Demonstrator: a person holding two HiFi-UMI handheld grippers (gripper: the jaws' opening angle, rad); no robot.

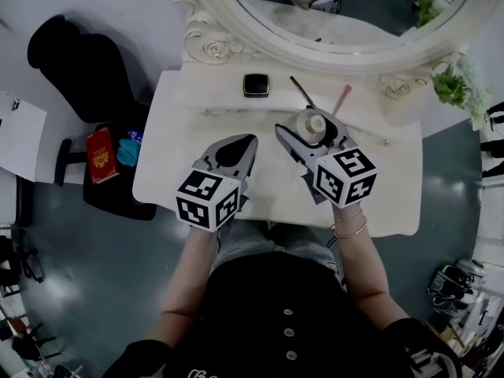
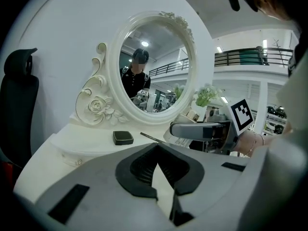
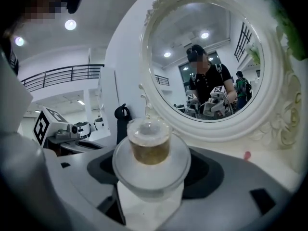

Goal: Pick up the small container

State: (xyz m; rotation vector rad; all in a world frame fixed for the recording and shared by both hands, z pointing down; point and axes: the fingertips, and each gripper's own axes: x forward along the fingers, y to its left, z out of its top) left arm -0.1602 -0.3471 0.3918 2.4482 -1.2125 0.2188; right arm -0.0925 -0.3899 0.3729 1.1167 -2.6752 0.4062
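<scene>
White vanity table (image 1: 165, 172) stood below an oval mirror (image 1: 236, 22). Small container (image 3: 149, 150), clear with amber contents, sat clamped in right gripper (image 1: 309, 129) jaws. Left gripper (image 1: 250, 142) alongside, jaw tips together, empty.

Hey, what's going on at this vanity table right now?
A person at a white vanity table works a hand-held claw in each hand. The right claw is closed on the small container, a clear lidded jar with something amber inside, in front of the oval mirror. Whether the jar is off the tabletop can't be told. The left claw is shut and empty, beside it. A black compact lies near the mirror.
</scene>
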